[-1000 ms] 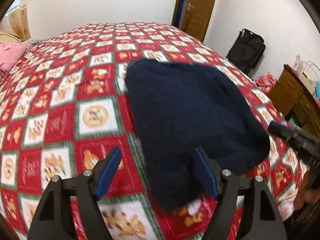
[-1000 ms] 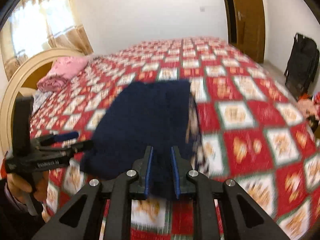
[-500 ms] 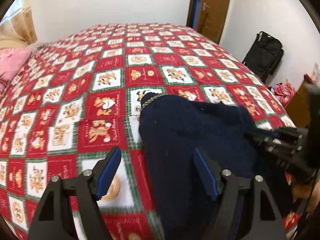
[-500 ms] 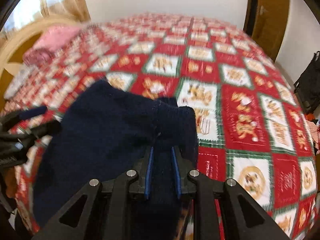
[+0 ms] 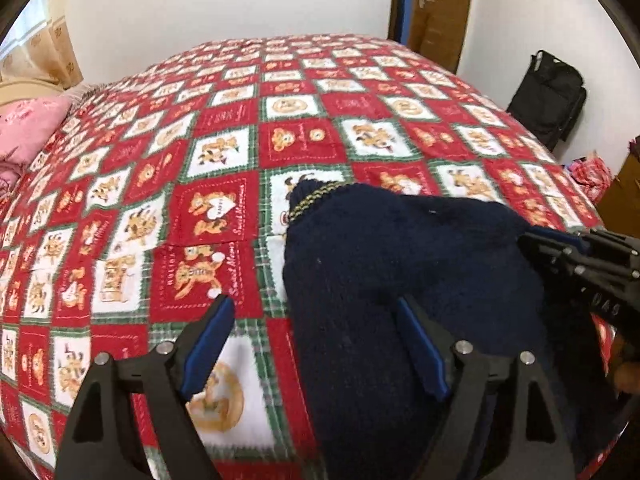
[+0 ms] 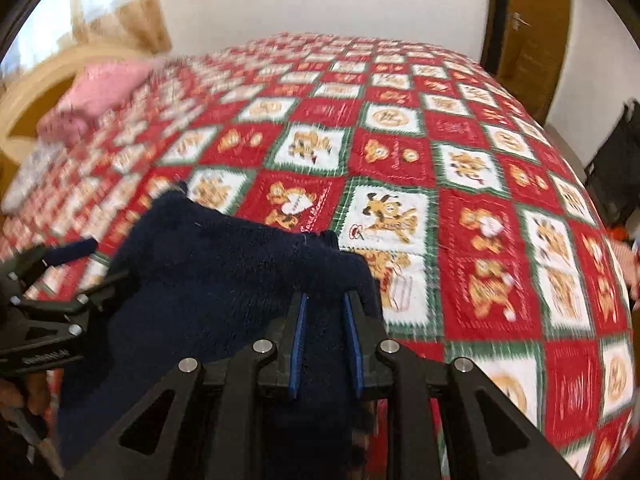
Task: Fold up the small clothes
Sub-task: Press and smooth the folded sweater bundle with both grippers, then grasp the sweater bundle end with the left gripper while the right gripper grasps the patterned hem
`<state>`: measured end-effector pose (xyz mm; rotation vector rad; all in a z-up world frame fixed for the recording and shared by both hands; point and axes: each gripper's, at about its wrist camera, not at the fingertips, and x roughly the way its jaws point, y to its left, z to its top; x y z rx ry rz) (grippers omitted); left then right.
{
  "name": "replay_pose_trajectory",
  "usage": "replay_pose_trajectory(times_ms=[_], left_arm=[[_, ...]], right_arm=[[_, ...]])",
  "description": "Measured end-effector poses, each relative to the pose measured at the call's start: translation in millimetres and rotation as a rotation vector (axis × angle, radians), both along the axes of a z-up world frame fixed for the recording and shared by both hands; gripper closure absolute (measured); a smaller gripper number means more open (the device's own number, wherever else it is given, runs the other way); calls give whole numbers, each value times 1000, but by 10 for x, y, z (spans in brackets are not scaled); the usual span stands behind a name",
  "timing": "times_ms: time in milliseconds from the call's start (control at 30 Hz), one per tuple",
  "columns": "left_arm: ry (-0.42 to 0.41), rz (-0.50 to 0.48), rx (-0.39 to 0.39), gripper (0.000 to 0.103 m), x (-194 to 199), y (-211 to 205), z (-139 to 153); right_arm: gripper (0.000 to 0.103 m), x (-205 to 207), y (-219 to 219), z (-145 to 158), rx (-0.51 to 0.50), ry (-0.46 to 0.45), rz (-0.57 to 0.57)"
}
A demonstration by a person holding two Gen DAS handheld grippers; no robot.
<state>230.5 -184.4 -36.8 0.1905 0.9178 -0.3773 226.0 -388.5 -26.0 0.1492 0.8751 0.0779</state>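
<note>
Now, right hand-held gripper [image 6: 325,300] clamped on navy sweater [image 5: 400,264], left hand-held gripper [image 5: 316,312] opening astride its edge, pads clear, over bed [image 5: 224,208].

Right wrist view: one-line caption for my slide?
Right gripper pinches a navy knit garment on the red patchwork bedspread; left gripper alongside, jaws opening.

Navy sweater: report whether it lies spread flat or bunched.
Bunched. The sweater humps up on the bedspread, and the right gripper pinches a thick fold.
</note>
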Motion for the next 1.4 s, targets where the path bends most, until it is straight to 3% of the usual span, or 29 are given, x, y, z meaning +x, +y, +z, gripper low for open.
replay_pose_trajectory(times_ms=[100,167,200,267,500,667,867,967,1000,1133,1267,1400], left_arm=[[-21,-23,-10,18,-190,54,96],[-25,-31,-7,18,-335,66,111],[-20,-37,-9,18,-378,64,104],[3,-51,-20,18,-482,58,75],[50,-83,-54,18,-894,118,-50],[100,-56,-155,15,-879,306,-59],[129,-23,-253,15,-674,276,-32],[176,-13,-176,14,-565,153,-226],[203,-14,-182,12,-542,145,-298],[289,35,-283,2,-466,228,-454],[231,-6,-224,2,-529,71,-412],[223,-34,-216,4,-546,-37,-421]], right_arm=[[79,-425,-105,178,87,-55,-53],[58,-713,-107,250,112,-90,-85],[38,-811,-95,268,125,-102,-91],[27,-1072,-54,295,179,-140,-91],[27,-1524,21,4,345,-91,-131],[27,-1542,-154,-258,463,-40,-217],[27,-1232,-154,-267,402,-58,-233],[27,-1048,-121,-447,407,6,-218],[27,-1024,-122,-521,410,22,-217],[22,-1047,-89,-603,382,-13,-194],[20,-988,-154,-677,429,7,-188],[15,-909,-97,-698,405,-4,-184]])
